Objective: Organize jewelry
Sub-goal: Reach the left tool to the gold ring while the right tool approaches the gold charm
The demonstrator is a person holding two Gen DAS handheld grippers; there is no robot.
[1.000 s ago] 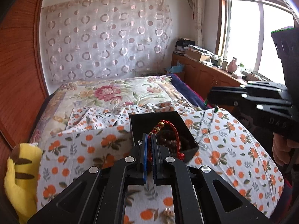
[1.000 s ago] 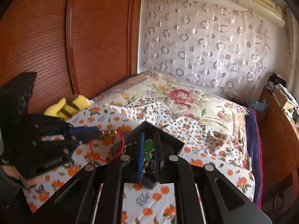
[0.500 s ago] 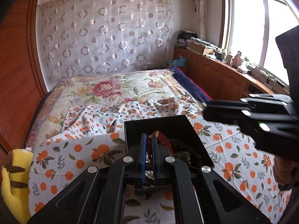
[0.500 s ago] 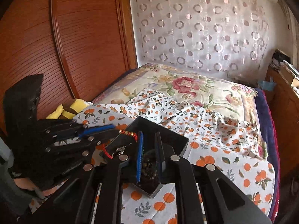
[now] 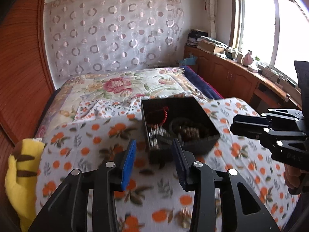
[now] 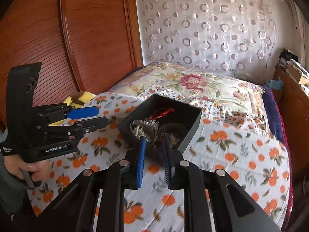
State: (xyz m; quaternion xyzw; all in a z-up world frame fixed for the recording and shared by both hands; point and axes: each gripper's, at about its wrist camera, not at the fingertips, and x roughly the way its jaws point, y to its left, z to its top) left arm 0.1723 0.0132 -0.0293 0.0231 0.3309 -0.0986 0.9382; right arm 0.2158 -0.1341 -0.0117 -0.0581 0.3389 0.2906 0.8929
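A black open box point(image 5: 200, 114) point(image 6: 193, 129) sits on the orange-print sheet on the bed. Inside lie a red beaded bracelet point(image 5: 157, 115) point(image 6: 163, 113), a silvery piece point(image 5: 156, 133) point(image 6: 143, 128) and dark brown beads point(image 5: 188, 129). My left gripper point(image 5: 153, 145) is open and empty, just short of the box's near side; it shows at the left of the right wrist view point(image 6: 90, 118). My right gripper point(image 6: 153, 143) is open and empty at the box's near rim; it shows at the right of the left wrist view point(image 5: 249, 125).
A yellow striped plush toy point(image 5: 21, 176) point(image 6: 77, 99) lies at the bed's left edge by the wooden wardrobe point(image 6: 67, 38). A floral quilt point(image 5: 119, 87) covers the far bed. A wooden cabinet point(image 5: 231, 77) with clutter runs under the window on the right.
Both grippers opened and pulled back from the box. The red bracelet left my left gripper and now lies in the box; the piece held by the right gripper is also released.
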